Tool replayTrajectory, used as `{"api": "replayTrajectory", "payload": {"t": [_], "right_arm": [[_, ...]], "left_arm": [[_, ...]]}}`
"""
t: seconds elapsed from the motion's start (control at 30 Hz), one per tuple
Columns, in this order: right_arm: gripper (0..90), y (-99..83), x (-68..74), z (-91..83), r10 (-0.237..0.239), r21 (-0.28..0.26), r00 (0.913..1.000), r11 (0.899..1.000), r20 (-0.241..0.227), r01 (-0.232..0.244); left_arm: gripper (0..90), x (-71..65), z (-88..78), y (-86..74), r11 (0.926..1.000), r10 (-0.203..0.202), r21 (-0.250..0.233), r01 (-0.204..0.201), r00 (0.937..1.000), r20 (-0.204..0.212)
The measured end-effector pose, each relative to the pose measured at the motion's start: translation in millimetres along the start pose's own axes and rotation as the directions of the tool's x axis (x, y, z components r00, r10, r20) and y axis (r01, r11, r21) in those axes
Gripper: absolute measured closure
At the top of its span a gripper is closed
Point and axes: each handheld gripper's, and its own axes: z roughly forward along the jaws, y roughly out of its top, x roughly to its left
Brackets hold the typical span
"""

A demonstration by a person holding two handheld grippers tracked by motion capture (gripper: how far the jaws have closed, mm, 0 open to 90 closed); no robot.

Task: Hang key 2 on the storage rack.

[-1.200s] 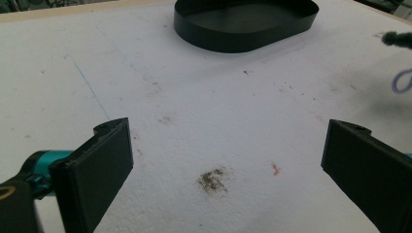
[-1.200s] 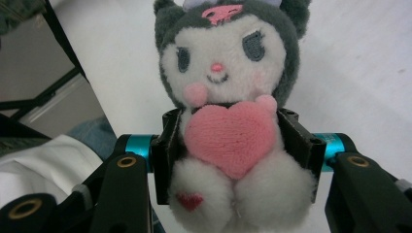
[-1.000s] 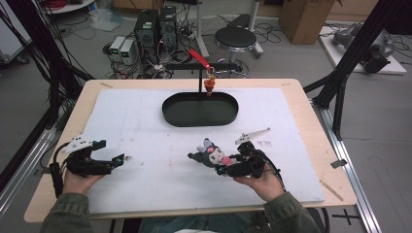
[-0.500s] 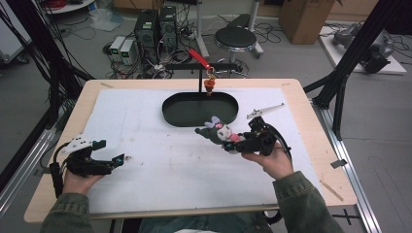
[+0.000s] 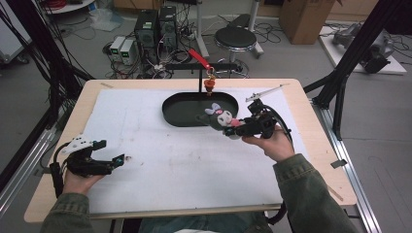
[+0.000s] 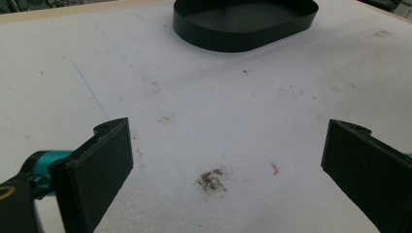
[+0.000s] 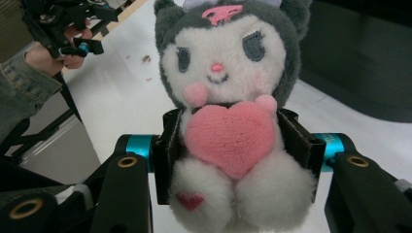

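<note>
You are carrying the plush toy (image 5: 221, 118) in your right gripper (image 5: 232, 127), and since a second ago you have been lifting it from the near middle of the white mat (image 5: 170, 160) up and away from you, toward the black oval tray (image 5: 184, 114). It was low over the mat near your right forearm then; half a second ago it was reaching the tray's near rim; now it is hanging at the tray's near right edge, its grey head over the rim. Your right hand (image 5: 272, 143) is following it, farther across the table than before.

In the right gripper view the jaws are standing partly closed and pressing on both sides of the toy's (image 7: 228, 131) white body, just beside the pink heart (image 7: 231, 136) it is hugging. The toy is facing the camera upright, with a small red heart (image 7: 189, 200) on one foot and a pink mark on its grey hood.

Your left gripper (image 5: 118, 160) is staying where it was, resting low over the near left part of the mat. In the left gripper view its jaws are standing wide apart with nothing between them, above bare, stained mat (image 6: 214, 121), with the tray (image 6: 243, 34) farther off.

No brand, label or writing is readable on the toy, the tray or the grippers.
</note>
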Motion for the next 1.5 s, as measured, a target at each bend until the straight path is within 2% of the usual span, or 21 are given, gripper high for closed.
{"api": "replayTrajectory", "payload": {"t": [0.33, 0.43, 0.73, 0.9, 0.97, 1.2, 1.27, 1.5], "right_arm": [[49.2, 24.5, -10.5, -6.5, 0.026, -0.008, 0.9996, 1.000, 0.010, -0.026], [49.2, 30.4, -15.3, -7.5, 0.058, -0.027, 0.9980, 0.998, 0.024, -0.057], [49.2, 52.8, -31.2, -13.5, 0.106, -0.062, 0.9931, 0.993, 0.050, -0.103], [49.2, 63.6, -37.5, -18.6, 0.100, -0.072, 0.9936, 0.993, 0.053, -0.096], [49.3, 67.7, -41.4, -21.2, 0.096, -0.072, 0.9933, 0.993, 0.063, -0.092], [49.4, 74.3, -64.7, -32.6, 0.131, -0.085, 0.9889, 0.989, 0.070, -0.125], [49.4, 75.1, -68.5, -33.7, 0.118, -0.080, 0.9881, 0.991, 0.098, -0.110], [49.4, 80.7, -84.9, -29.9, 0.144, -0.095, 0.9844, 0.986, 0.102, -0.134]], "left_arm": [[5.0, 0.8, 0.0, 0.0, 1.0000, -0.004, -0.004, 0.004, 1.0000, -0.001], [5.0, 0.8, 0.0, 0.0, 1.0000, -0.005, -0.003, 0.005, 1.0000, 0.000], [4.9, 1.4, 0.1, 0.0, 0.9999, -0.009, -0.009, 0.009, 0.9999, 0.006], [4.9, 4.1, -1.9, 0.5, 0.9992, -0.025, -0.030, 0.026, 0.9996, 0.009], [5.0, 3.5, -1.4, 0.5, 0.9994, -0.022, -0.028, 0.022, 0.9997, 0.010], [4.9, 2.5, -1.0, 0.4, 0.9994, -0.023, -0.025, 0.023, 0.9997, 0.009], [4.9, 2.2, -0.6, 0.3, 0.9996, -0.020, -0.020, 0.020, 0.9997, 0.012], [5.0, 1.2, 0.0, -0.1, 0.9997, -0.019, -0.015, 0.019, 0.9998, 0.012]]}}
